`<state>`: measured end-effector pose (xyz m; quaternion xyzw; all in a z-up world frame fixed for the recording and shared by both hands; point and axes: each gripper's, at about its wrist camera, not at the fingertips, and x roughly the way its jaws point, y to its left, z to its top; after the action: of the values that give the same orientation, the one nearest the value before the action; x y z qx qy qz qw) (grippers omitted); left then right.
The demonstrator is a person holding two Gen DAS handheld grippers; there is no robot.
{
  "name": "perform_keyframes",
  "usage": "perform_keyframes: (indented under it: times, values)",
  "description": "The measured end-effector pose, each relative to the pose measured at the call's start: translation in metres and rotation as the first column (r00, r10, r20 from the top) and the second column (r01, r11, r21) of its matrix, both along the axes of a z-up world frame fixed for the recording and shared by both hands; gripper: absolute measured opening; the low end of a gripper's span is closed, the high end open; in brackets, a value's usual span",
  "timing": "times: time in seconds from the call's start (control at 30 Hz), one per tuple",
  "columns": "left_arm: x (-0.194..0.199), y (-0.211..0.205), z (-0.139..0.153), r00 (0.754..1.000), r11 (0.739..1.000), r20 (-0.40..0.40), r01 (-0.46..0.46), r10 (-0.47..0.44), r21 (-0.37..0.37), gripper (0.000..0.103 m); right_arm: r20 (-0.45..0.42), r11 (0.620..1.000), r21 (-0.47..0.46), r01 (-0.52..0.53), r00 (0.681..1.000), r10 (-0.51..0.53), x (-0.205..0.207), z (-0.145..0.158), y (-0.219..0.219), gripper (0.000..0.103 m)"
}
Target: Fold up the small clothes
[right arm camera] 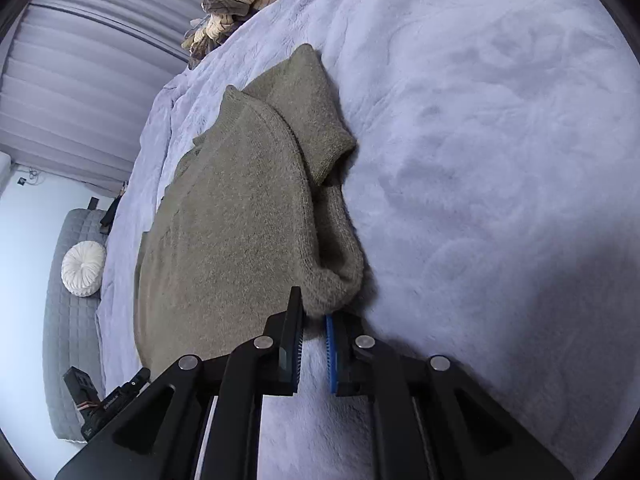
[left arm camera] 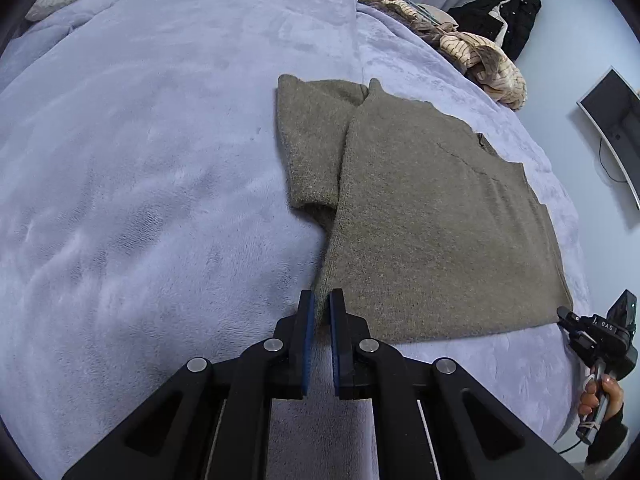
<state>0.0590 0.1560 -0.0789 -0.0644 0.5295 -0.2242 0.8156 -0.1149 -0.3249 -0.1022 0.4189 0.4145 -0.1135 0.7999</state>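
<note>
While both grippers, left [left arm camera: 322, 312] and right [right arm camera: 314, 312], pinched the olive sweater's [left arm camera: 432, 216] hem corners, the next move looked like folding it upward

We find an olive knit sweater [left arm camera: 432, 216] flat on the lavender bed [left arm camera: 140, 160], the left claw [left arm camera: 322, 312] gripping its near corner; the right claw [left arm camera: 568, 320] at the opposite corner.

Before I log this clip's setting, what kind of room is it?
Most likely a bedroom: the sweater lies on a bed covered by a plush lavender blanket, a round cushion sits nearby, and curtains hang behind.
</note>
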Motion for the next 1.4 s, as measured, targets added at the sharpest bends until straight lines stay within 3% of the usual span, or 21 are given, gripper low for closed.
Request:
perform_keyframes:
  times: [0.13,0.3,0.4,0.5,0.63,0.7,0.87,1.03,1.17,1.4]
  values:
    - [0.007,-0.005,0.026,0.996,0.999,0.082,0.022,-0.024,0.024,0.009,0.074,0.995,-0.094,-0.021,0.997,0.028,-0.018,0.031,0.007,0.015]
    - [0.041,-0.042,0.045,0.985,0.998,0.162,0.048,-0.055,0.045,0.009,0.142,0.986,-0.141,-0.085,0.984,0.106,0.016,0.052,0.017,0.015]
    - [0.063,-0.074,0.041,0.986,0.997,0.153,0.065,-0.069,0.035,0.009,0.149,0.985,-0.123,-0.123,0.979,0.141,0.046,0.049,0.023,0.015]
    - [0.080,-0.100,0.028,0.986,0.994,0.153,0.044,-0.058,0.095,0.009,0.130,0.980,-0.128,-0.151,0.977,0.167,0.063,0.041,0.031,0.015]
    - [0.094,-0.106,-0.002,0.995,0.993,0.090,0.023,-0.034,0.119,0.009,0.090,0.978,-0.137,-0.155,0.982,0.168,0.080,0.023,0.029,0.015]
    - [0.091,-0.102,-0.006,0.994,0.994,0.103,0.026,-0.037,0.104,0.009,0.079,0.986,-0.105,-0.126,0.988,0.135,0.078,0.009,0.020,0.011]
    - [0.077,-0.096,0.000,0.990,0.991,0.129,0.031,-0.049,0.134,0.009,0.144,0.998,0.009,-0.069,0.987,0.067,0.063,-0.009,0.000,0.006]
    - [0.056,-0.081,0.003,0.991,0.993,0.132,0.000,-0.016,0.118,0.009,0.175,0.998,-0.009,-0.059,0.983,0.060,0.055,-0.009,0.003,0.009]
    - [0.043,-0.073,0.007,0.992,0.992,0.122,-0.029,0.014,0.120,0.009,0.194,0.995,-0.076,-0.071,0.977,0.084,0.054,-0.009,0.010,0.009]
    - [0.016,-0.074,0.017,0.991,0.979,0.116,-0.083,0.063,0.185,0.009,0.237,0.990,-0.126,-0.069,0.967,0.097,0.049,-0.011,0.015,0.009]
